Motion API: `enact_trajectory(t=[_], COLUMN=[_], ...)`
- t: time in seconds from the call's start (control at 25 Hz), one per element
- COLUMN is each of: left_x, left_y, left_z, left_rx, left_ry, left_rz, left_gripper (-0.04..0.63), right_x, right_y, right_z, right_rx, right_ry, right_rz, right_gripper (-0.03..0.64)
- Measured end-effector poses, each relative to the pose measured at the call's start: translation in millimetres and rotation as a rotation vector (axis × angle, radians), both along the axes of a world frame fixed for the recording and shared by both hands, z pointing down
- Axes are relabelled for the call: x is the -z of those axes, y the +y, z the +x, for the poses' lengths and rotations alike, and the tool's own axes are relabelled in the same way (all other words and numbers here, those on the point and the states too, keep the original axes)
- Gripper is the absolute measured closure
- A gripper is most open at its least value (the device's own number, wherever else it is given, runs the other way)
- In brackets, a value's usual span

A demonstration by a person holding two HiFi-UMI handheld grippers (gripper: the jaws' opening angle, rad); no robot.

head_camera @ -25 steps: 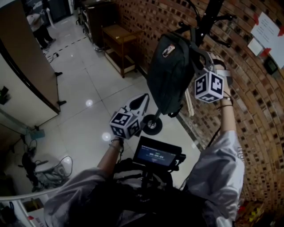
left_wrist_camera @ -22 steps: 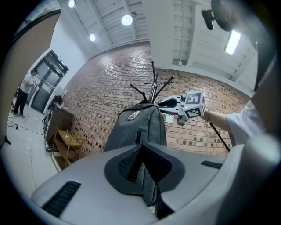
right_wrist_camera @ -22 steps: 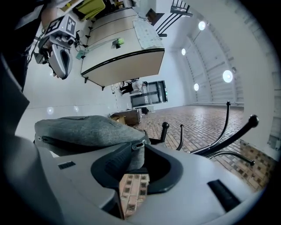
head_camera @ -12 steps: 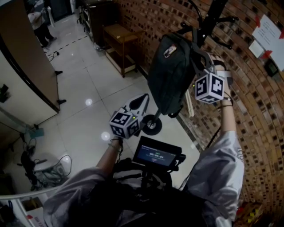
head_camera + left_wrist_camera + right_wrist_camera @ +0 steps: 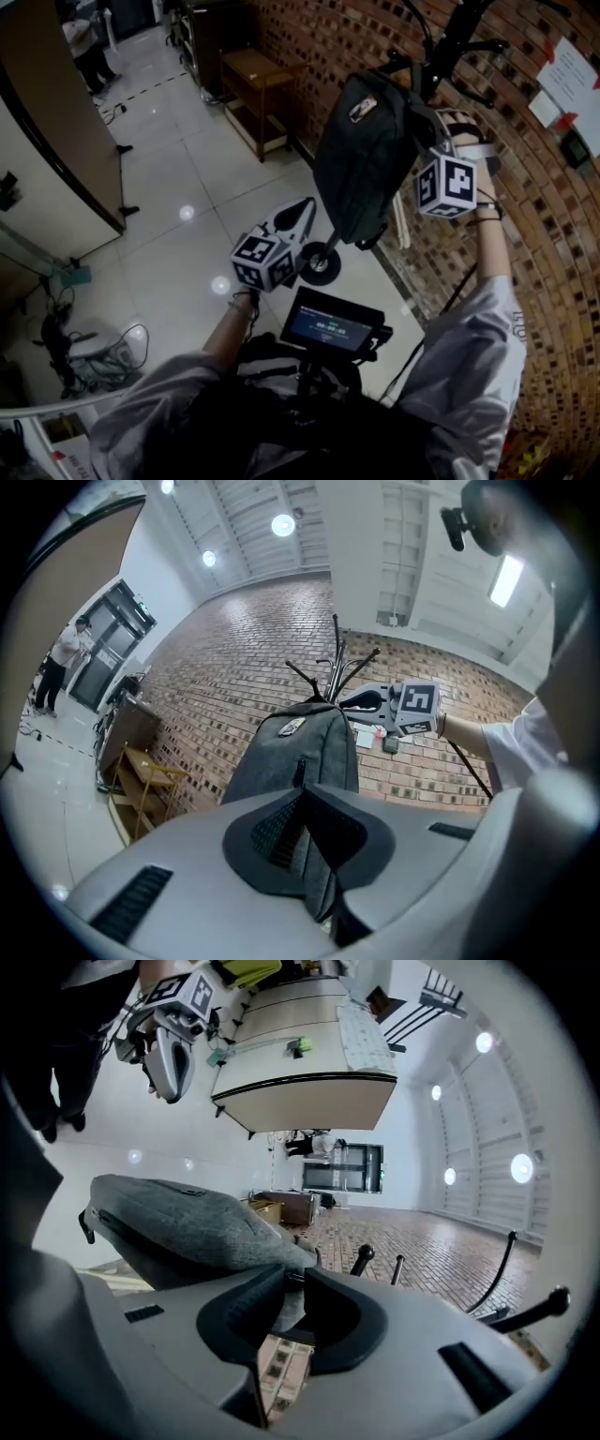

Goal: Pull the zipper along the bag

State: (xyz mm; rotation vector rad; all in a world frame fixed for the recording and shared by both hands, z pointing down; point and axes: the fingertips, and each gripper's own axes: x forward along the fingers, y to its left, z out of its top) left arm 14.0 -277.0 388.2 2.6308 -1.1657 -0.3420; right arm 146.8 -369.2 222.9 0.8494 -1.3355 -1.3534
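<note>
left tool [image 5: 302, 822] level at bag [image 5: 300, 752] bottom

Head view rides high, peering steeply down past the person's arms onto the backpack [image 5: 366, 155] hanging from the coat rack [image 5: 450, 37] by the brick wall [image 5: 309, 37]. Left gripper view sits low and tight at the bag's bottom, tilted slightly up, catching the right gripper [image 5: 364, 701] across. Right gripper view, rolled over, hugs the bag's top and looks back at the left gripper [image 5: 172, 1082]. All three share the backpack.
</note>
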Motion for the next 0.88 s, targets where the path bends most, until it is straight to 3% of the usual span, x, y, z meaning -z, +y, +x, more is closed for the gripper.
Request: enact_trajectory(t=[0.12, 0.44, 0.88], left_x=[-0.1, -1.7, -0.9], left_y=[0.1, 1.0, -0.6], left_z=[1.4, -0.4, -0.3], left_rx=[-0.004, -0.008, -0.017], left_ry=[-0.001, 0.002, 0.003], left_rz=[0.003, -0.004, -0.01], left_gripper=[0.588, 0.588, 0.588], right_x=[1.5, 15.2, 8.9], right_y=[1.7, 6.2, 15.0], right_z=[0.1, 9.8, 7.8], right_rx=[-0.024, -0.051, -0.043], right_ry=[0.025, -0.181, -0.162], right_rz=[-0.034, -0.104, -0.148], right_gripper=[0.554, 0.597, 0.595])
